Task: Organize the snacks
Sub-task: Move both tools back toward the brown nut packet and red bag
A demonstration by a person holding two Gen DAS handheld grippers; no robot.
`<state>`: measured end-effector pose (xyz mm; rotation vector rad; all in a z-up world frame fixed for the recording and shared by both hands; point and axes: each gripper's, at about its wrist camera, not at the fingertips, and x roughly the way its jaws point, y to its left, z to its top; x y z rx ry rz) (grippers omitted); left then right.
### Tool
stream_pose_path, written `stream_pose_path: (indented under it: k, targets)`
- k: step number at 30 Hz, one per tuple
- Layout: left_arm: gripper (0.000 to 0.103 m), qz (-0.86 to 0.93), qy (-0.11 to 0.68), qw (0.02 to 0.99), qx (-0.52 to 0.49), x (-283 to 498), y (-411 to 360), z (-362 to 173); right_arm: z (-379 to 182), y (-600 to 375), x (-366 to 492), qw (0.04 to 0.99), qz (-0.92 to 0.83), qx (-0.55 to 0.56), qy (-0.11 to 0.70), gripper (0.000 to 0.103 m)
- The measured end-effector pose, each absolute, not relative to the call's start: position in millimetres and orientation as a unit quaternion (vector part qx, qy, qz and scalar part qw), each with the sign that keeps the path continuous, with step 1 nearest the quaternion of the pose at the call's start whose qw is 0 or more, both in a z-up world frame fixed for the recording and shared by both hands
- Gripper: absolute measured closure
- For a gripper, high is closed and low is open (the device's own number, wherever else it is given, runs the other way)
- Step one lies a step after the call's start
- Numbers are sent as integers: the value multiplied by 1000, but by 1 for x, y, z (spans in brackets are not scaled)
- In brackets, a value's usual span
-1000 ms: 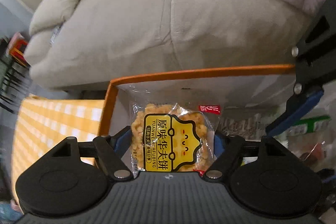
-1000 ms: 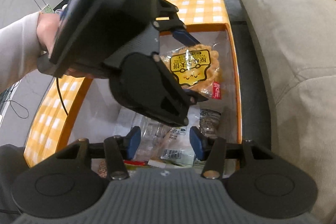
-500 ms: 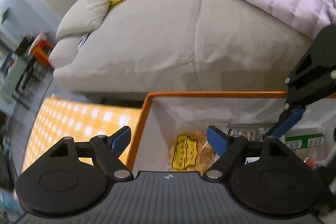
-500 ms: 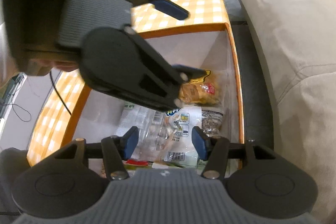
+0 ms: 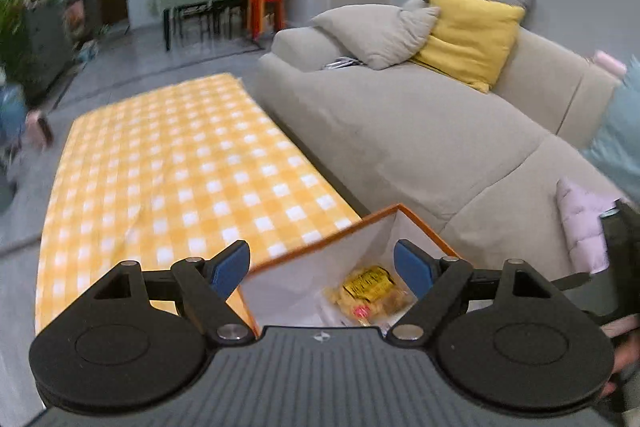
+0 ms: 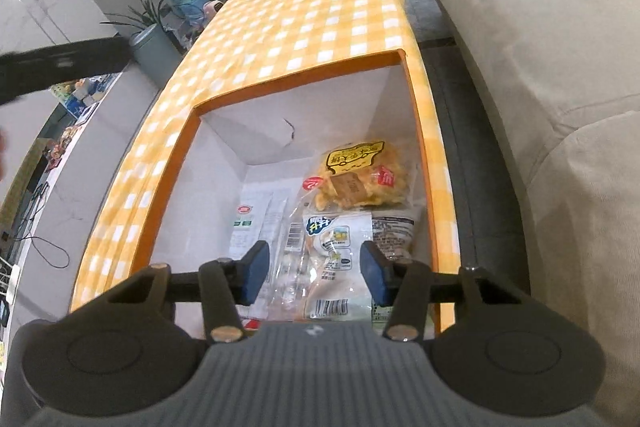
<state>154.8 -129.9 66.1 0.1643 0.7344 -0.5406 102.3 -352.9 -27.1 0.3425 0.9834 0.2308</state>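
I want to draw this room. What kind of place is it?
Most likely a living room at home: there is a big grey sofa with a yellow cushion, and a table in a checked cloth beside it.

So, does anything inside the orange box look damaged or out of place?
Only a small thing: a dark curved mark on the white back wall of the orange box, perhaps a scratch or a thread. The snack packets lie overlapping and unspilled.
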Motion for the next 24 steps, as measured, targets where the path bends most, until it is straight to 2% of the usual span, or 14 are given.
stream_pose_path:
  k: [12,24]
  targets:
    - [9,-155,401,903,-5,105,-86,69,-15,-333,98,866,104,153,464,53]
    - [12,-51,459,882,-87,88,7,28,-6,-291,93,872,145,159,440,53]
